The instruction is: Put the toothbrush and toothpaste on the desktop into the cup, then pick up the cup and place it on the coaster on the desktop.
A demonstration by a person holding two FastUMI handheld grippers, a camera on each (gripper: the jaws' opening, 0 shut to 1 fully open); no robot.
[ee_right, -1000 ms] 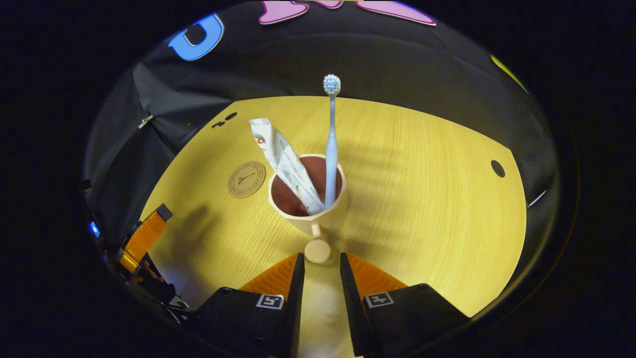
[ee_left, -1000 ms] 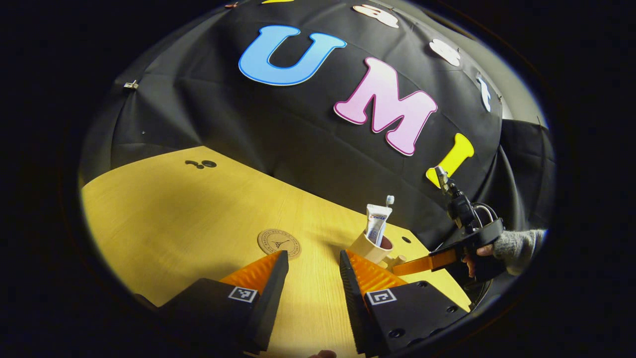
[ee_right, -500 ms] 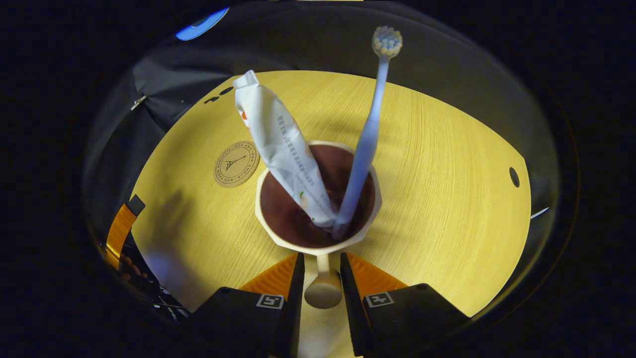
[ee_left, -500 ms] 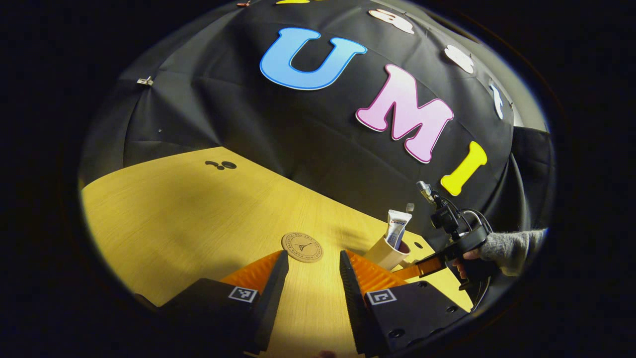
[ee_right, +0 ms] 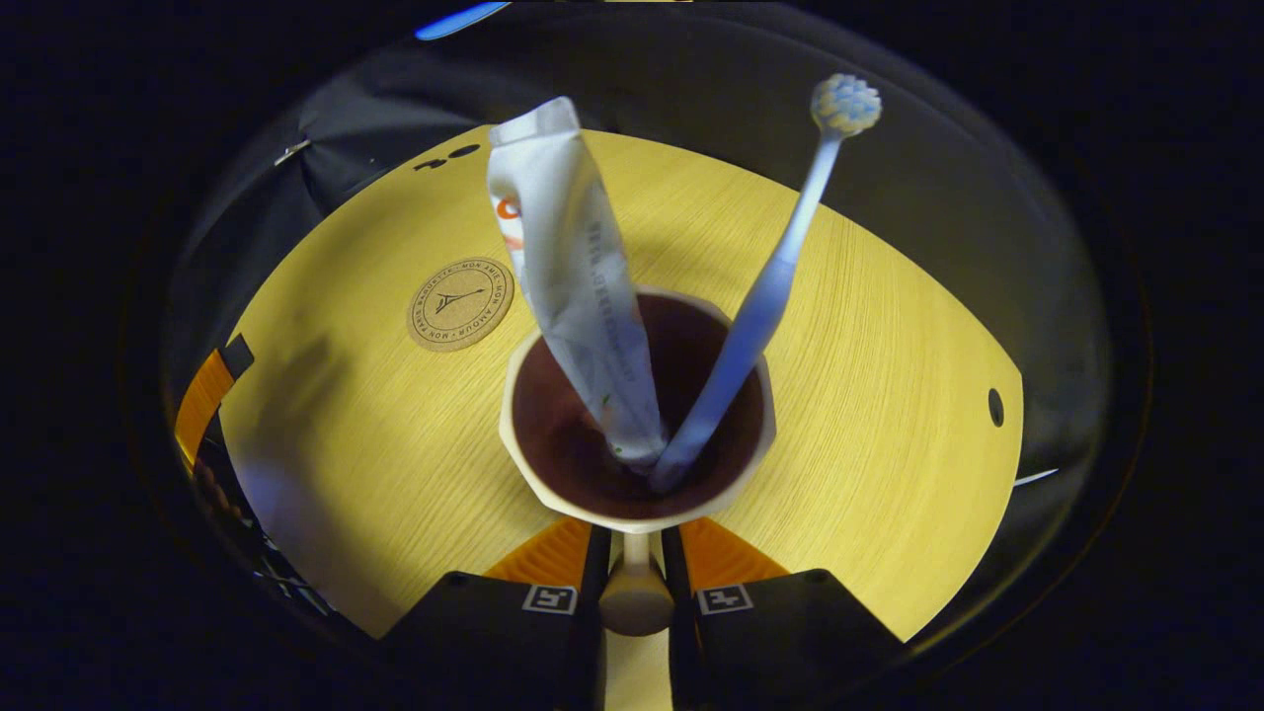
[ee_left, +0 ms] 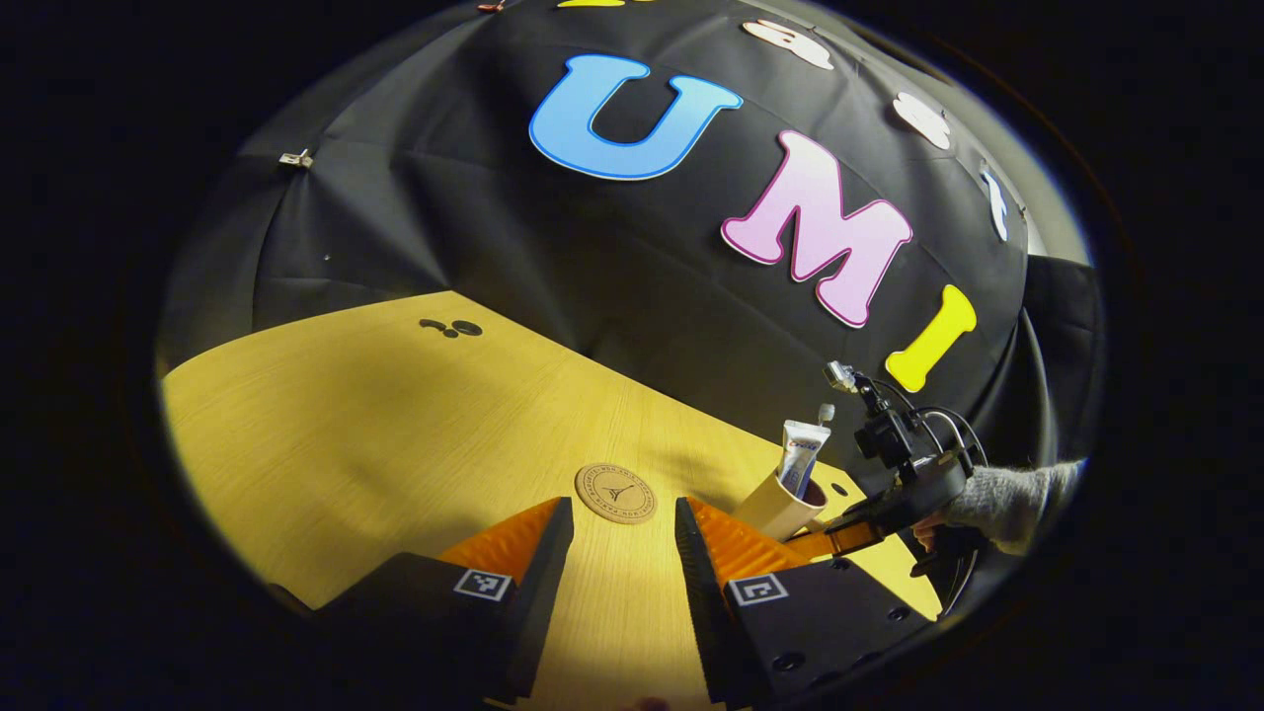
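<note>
A cream cup (ee_right: pixel 533 474) with a dark inside stands on the yellow desktop (ee_right: pixel 869 395). In it lean a white toothpaste tube (ee_right: pixel 573 286) and a pale blue toothbrush (ee_right: pixel 760 306). My right gripper (ee_right: pixel 634 592) is shut on the cup's knob handle (ee_right: pixel 635 600). The round cork coaster (ee_right: pixel 460 303) lies beyond the cup to the left, apart from it. In the left gripper view my left gripper (ee_left: pixel 624 553) hangs open over the desktop with nothing between its fingers; the coaster (ee_left: pixel 616 493) lies just ahead of it, and the cup (ee_left: pixel 780 506) stands to its right with the right gripper (ee_left: pixel 839 538) at it.
A hand in a grey sleeve (ee_left: pixel 1007 491) holds the right gripper at the desk's right edge. Small dark holes (ee_right: pixel 995 407) mark the desktop. The black cloth wall (ee_left: pixel 592 257) closes the far side. Open desktop (ee_left: pixel 346 425) stretches left of the coaster.
My right gripper moved in around the cup's handle and shut on it. The cup now looms closer in the right gripper view. My left gripper drifted slightly, staying open.
</note>
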